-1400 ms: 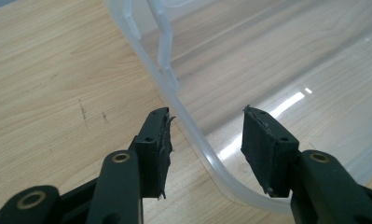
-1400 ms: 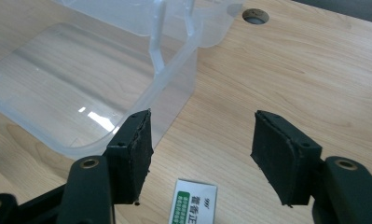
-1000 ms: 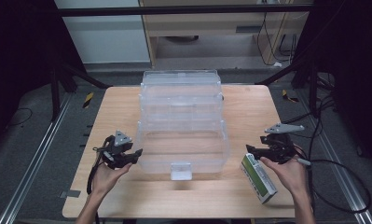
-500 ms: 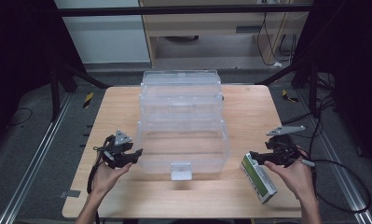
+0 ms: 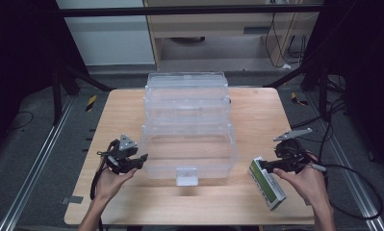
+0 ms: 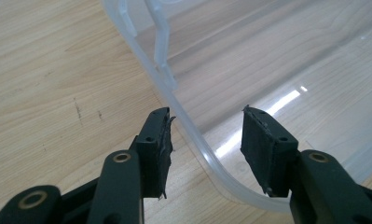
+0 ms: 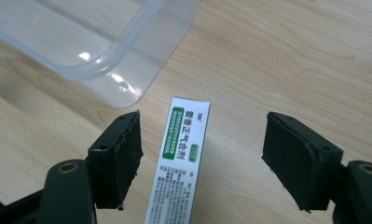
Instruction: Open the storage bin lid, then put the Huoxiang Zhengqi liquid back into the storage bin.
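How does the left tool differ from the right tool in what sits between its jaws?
The left tool straddles the clear plastic bin's curved rim, while the right tool straddles a white and green box lying flat on the wooden table. The left tool's one pad sits right at the rim; the right tool's pads stand clear of the box on both sides. Both are open, gripping nothing.

We take this for a lab or test room rather than a home: a bare wooden table (image 5: 257,110) stands alone on grey floor, flanked by metal rails (image 5: 33,163) and black stand legs (image 5: 59,91). Loose cables (image 5: 281,38) hang under a plain bench (image 5: 218,29) behind, yellow-black tape (image 5: 91,102) marks the floor, and the surroundings are dark
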`<control>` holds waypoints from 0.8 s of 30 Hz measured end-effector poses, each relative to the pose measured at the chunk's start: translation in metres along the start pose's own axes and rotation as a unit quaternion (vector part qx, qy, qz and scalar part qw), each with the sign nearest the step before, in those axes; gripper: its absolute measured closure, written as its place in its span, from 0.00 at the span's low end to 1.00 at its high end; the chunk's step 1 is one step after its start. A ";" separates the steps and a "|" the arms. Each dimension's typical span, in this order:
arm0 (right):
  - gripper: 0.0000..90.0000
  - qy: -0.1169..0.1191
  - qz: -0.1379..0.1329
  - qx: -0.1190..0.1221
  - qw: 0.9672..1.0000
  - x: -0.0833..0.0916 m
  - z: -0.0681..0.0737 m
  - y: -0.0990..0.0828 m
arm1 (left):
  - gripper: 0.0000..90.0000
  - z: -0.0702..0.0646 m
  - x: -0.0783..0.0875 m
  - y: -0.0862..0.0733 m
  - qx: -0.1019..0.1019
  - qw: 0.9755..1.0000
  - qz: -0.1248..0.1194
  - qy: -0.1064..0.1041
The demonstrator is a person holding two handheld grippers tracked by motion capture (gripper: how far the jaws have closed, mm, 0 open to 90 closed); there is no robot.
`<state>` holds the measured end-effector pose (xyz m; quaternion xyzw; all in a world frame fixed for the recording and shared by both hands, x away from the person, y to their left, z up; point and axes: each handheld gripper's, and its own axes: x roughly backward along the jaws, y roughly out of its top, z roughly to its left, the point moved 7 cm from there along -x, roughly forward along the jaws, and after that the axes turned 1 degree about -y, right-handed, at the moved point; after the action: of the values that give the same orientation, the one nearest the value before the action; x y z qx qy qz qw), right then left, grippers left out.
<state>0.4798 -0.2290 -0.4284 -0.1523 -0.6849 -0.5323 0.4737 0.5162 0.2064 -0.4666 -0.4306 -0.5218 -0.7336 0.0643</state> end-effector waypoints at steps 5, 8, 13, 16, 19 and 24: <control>0.34 -0.001 0.024 0.003 1.000 0.001 0.003 -0.001 | 0.57 0.002 -0.001 -0.001 0.001 1.000 0.002 0.001; 0.35 -0.001 0.050 0.011 0.999 0.001 0.005 -0.002 | 0.57 0.002 0.001 0.000 0.002 1.000 -0.001 0.002; 0.36 -0.002 0.070 0.023 0.997 0.001 0.007 -0.001 | 0.57 0.003 0.003 -0.001 0.005 1.000 -0.002 0.002; 0.36 0.000 0.075 0.027 0.997 -0.001 0.009 -0.001 | 0.56 0.002 0.007 0.002 0.009 1.000 -0.011 0.000; 0.36 0.001 0.081 0.029 0.996 -0.005 0.011 -0.003 | 0.55 0.003 0.016 0.007 0.011 1.000 -0.027 -0.002; 0.38 0.001 0.089 0.026 0.996 -0.007 0.010 -0.007 | 0.54 0.012 0.033 0.012 0.020 0.998 -0.051 0.006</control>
<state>0.4735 -0.2204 -0.4377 -0.2002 -0.6815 -0.4704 0.5237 0.5091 0.2220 -0.4340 -0.3978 -0.5570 -0.7280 0.0380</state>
